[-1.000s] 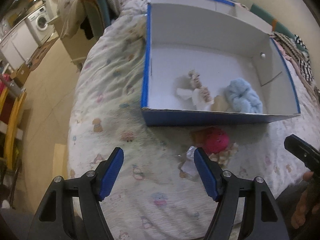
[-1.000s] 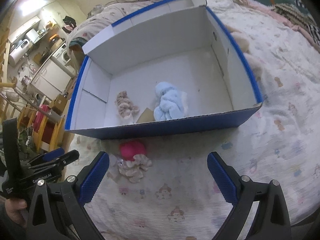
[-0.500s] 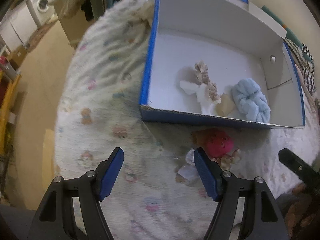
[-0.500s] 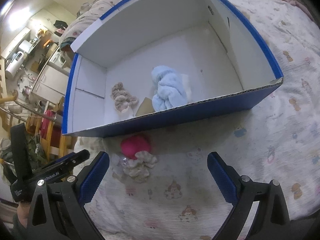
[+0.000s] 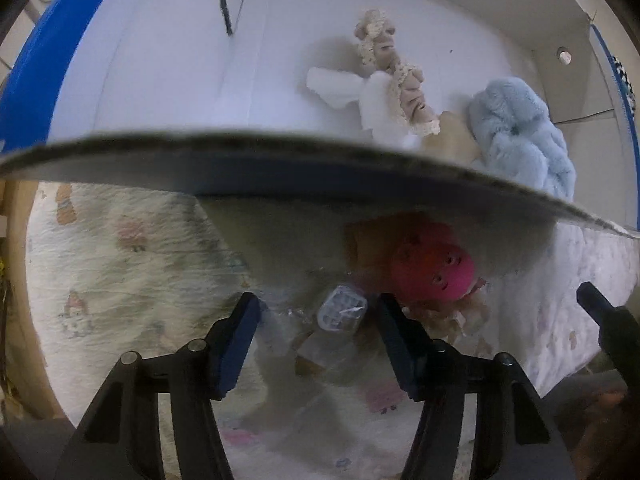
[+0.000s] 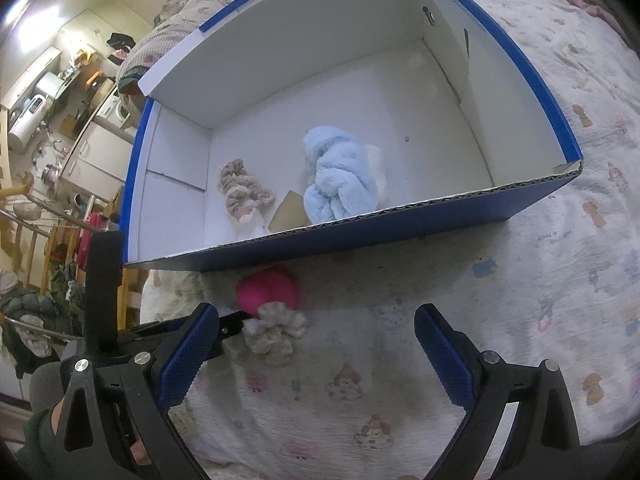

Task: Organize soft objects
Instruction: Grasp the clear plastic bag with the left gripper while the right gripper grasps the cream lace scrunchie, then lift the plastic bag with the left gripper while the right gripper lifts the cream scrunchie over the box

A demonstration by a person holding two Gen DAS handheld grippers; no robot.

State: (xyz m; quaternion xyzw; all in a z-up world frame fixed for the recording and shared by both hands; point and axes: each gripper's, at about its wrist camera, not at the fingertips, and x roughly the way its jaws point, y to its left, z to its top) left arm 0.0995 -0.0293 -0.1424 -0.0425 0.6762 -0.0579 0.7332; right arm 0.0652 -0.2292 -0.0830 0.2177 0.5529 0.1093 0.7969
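A blue and white cardboard box (image 6: pixel 400 224) sits on the patterned bedspread. Inside lie a fluffy light-blue soft toy (image 6: pixel 340 176) (image 5: pixel 520 136) and a beige scrunchie (image 6: pixel 240 184) (image 5: pixel 396 80). In front of the box lie a pink plush ball (image 6: pixel 268 288) (image 5: pixel 432 272), a cream scrunchie (image 6: pixel 272 328) and a clear plastic packet (image 5: pixel 340 316). My left gripper (image 5: pixel 316 328) is open, low over the bed, with the packet between its fingers. My right gripper (image 6: pixel 316 340) is open, hovering just right of the cream scrunchie.
The bedspread (image 6: pixel 520 320) stretches to the right of the box. The bed's left edge drops to the floor (image 5: pixel 16 280). A kitchen area with a washing machine (image 6: pixel 112 112) lies beyond on the left.
My left gripper has dropped down and forward to the packet, close under the box's front wall. My right gripper has moved slightly forward.
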